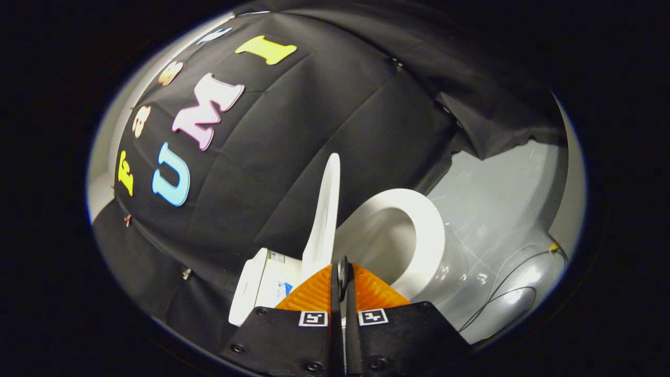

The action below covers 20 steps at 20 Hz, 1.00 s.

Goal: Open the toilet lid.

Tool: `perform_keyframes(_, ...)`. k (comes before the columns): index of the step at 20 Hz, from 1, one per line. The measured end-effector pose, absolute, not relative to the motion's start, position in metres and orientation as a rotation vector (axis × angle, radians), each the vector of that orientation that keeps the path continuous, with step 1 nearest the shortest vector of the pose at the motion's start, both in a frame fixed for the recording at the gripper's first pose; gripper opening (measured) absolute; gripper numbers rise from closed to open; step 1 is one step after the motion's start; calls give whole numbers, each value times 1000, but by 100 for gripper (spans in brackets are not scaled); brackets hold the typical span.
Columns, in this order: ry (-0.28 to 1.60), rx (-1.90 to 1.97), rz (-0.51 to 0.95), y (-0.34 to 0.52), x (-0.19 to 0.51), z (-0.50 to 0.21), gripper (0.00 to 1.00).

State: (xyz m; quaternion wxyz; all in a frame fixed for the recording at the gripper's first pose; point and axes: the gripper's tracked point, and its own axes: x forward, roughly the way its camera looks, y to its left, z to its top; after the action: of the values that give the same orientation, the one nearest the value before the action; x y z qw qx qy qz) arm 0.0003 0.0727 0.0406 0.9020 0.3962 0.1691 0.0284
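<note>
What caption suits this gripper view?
Gripper shut just short of the raised toilet lid, seat exposed beside it.

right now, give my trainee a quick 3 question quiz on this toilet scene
1. True or false: the toilet lid is raised.
2. The gripper fingers are: A) spread wide B) nearly together, on the lid's edge C) around the cable.
3. What lies on the floor beyond the seat?

Key: 1 true. 2 B. 3 a thin cable.
</note>
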Motion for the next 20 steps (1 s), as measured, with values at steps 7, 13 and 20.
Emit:
perform_keyframes(7,327,577,18,117,-2,95,8)
perform_keyframes(13,299,451,3,154,-3,127,8)
perform_keyframes(20,264,346,7,207,-8,157,10)
